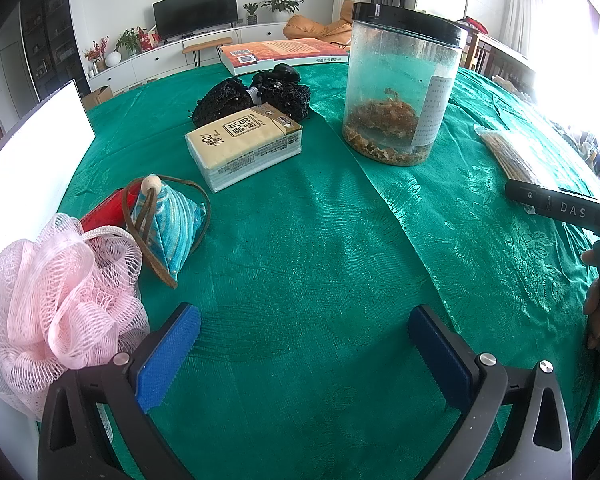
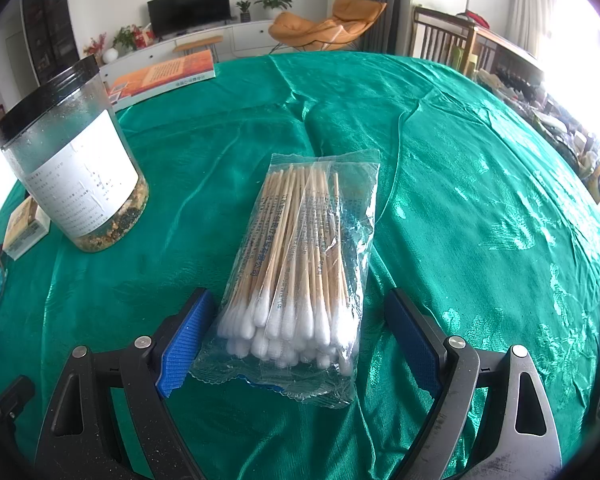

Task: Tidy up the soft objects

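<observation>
Your right gripper [image 2: 296, 344] is spread wide around the cotton swab bag [image 2: 300, 268]. It's probably light, crinkly and slippery, so pinch mid-pack, at 12 o'clock from the tips.

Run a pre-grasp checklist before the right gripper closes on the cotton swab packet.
1. Right gripper open: ok.
2. Cotton swab packet between the fingers: ok, the swab-tip end lies between them.
3. Blue pads touching the packet: cannot tell.
4. Plastic jar clear of the packet: ok, apart on its left.
5. Left gripper open, holding nothing: ok.
</observation>
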The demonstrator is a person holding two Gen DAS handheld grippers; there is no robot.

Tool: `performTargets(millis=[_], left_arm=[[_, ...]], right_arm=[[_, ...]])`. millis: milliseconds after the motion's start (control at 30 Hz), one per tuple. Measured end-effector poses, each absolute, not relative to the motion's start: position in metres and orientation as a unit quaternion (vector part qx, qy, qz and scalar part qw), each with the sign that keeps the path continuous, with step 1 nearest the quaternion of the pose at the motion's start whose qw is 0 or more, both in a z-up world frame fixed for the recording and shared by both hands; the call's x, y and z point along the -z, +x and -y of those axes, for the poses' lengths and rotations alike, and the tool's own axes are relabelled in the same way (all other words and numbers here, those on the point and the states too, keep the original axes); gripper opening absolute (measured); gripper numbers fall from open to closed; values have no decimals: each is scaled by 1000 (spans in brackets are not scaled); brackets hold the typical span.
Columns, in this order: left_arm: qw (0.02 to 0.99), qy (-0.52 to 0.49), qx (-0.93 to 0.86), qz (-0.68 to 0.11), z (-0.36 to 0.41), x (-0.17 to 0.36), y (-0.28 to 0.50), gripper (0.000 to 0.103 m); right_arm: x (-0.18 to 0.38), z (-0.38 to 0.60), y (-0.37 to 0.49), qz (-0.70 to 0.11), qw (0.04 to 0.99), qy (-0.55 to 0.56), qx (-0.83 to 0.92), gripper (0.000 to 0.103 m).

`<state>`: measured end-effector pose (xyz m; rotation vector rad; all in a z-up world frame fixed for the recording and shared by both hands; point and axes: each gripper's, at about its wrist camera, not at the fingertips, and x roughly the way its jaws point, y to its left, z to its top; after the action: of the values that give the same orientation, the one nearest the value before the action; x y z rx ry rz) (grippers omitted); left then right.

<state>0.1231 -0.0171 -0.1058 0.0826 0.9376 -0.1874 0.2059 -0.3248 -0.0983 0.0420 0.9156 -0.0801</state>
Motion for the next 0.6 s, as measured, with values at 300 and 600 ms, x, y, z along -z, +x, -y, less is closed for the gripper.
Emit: performTargets(millis=[300,600], left_arm=[[887,40,90,-451,17,106,123,103],[887,39,90,-451,17,106,123,103]], right_arm=[[99,326,206,-442,896,20,38,89],[99,326,206,-442,896,20,38,89]])
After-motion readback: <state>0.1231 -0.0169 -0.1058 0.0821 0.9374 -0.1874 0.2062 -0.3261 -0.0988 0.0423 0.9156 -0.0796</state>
